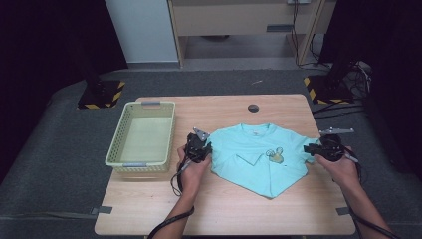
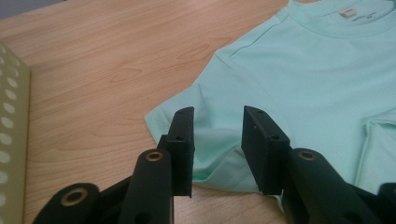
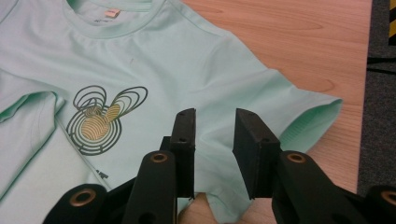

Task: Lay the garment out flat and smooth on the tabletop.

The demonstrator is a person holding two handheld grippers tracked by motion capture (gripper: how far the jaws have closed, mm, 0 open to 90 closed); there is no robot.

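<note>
A mint-green T-shirt (image 1: 259,159) lies partly folded on the wooden table (image 1: 224,209), with a round line-drawn print (image 3: 100,119) on its chest and a label at the collar (image 2: 348,13). My left gripper (image 1: 199,148) hovers at the shirt's left sleeve (image 2: 187,116), jaws open, nothing between them. At the shirt's right sleeve (image 3: 303,109) my right gripper (image 1: 323,148) is also open, the cloth lying below the gap. In the right gripper view a folded flap of the shirt (image 3: 28,116) lies across the left side.
A pale yellow-green perforated basket (image 1: 143,134) stands empty at the table's left, close to my left hand. A round cable hole (image 1: 253,107) sits near the far edge. Grey floor surrounds the table; black stands with yellow-striped bases (image 1: 102,94) are beyond it.
</note>
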